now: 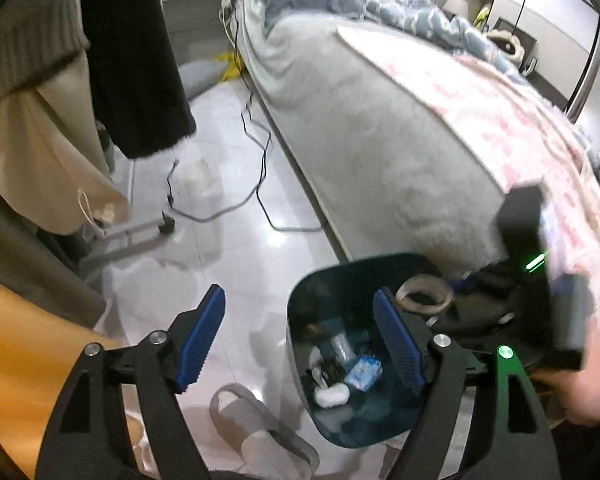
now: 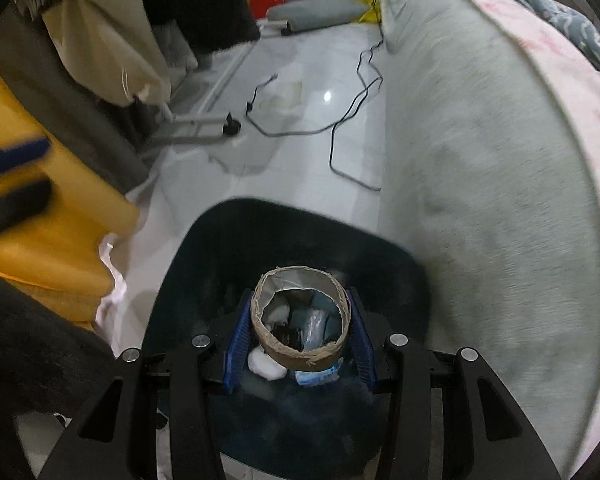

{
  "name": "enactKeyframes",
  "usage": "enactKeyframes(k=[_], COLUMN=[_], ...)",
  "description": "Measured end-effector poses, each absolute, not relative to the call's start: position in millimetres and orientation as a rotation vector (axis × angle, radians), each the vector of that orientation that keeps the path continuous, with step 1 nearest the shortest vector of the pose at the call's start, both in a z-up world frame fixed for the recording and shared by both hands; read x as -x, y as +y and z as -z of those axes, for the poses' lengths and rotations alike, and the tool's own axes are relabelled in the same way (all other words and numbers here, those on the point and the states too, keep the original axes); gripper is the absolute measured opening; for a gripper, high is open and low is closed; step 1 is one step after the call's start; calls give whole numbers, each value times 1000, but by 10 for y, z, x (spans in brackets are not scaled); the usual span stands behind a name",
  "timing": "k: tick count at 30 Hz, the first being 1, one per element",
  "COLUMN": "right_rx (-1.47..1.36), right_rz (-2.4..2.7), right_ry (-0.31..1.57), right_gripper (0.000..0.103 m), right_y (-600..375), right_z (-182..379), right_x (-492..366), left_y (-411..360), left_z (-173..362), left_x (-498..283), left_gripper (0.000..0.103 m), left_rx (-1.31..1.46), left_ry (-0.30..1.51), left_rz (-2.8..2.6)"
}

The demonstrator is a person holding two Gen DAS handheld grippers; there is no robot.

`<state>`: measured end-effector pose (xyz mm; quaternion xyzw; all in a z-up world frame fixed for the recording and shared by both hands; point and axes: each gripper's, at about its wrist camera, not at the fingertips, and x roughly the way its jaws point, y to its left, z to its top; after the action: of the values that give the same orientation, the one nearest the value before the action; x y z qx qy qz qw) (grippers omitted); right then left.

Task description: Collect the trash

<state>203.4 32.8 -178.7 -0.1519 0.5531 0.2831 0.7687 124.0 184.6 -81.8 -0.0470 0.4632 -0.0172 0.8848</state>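
A dark teal trash bin point(image 1: 300, 312) stands on the floor beside the bed; it also shows in the right wrist view point(image 2: 204, 248). Inside lie a white wad point(image 1: 332, 394), a small blue-white packet point(image 1: 363, 372) and other scraps. My right gripper point(image 2: 298, 320) is shut on a cardboard tape roll core point(image 2: 300, 358) and holds it directly over the bin's opening. The same roll point(image 1: 424, 294) shows in the left wrist view at the bin's far rim. My left gripper point(image 1: 300, 340) is open and empty, its right finger over the bin, its left finger over the floor.
The bed point(image 1: 380, 152) with grey side and pink sheet runs along the right. Black cables point(image 1: 260, 160) trail over the white tiled floor. A grey slipper point(image 1: 256, 424) lies left of the bin. Hanging clothes point(image 1: 132, 60) and a rack base point(image 1: 132, 236) stand at left.
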Motion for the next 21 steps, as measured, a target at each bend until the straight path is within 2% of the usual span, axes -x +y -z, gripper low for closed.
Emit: enactKeyframes(k=[12, 13, 16, 17, 21], right_rx=[429, 440, 455, 456, 426], right_rz=[-542, -536, -532, -533, -536], right_ry=[1352, 1362, 1380, 1379, 1350], right_gripper=[46, 48, 62, 62, 65], right_y=[390, 382, 367, 368, 347], right_z=[2374, 2405, 2441, 2433, 2296], right_x=[-1912, -1900, -1872, -1864, -1835], left_y=[1788, 1769, 1722, 1717, 1630], left_z=[207, 148, 6, -27, -144], left_x=[-1117, -1102, -1059, -1043, -988], left_gripper=[86, 87, 91, 96, 99], left_rx=[134, 128, 122, 126, 80], left_ry=[782, 764, 721, 710, 662], left_rz=[78, 84, 92, 97, 73])
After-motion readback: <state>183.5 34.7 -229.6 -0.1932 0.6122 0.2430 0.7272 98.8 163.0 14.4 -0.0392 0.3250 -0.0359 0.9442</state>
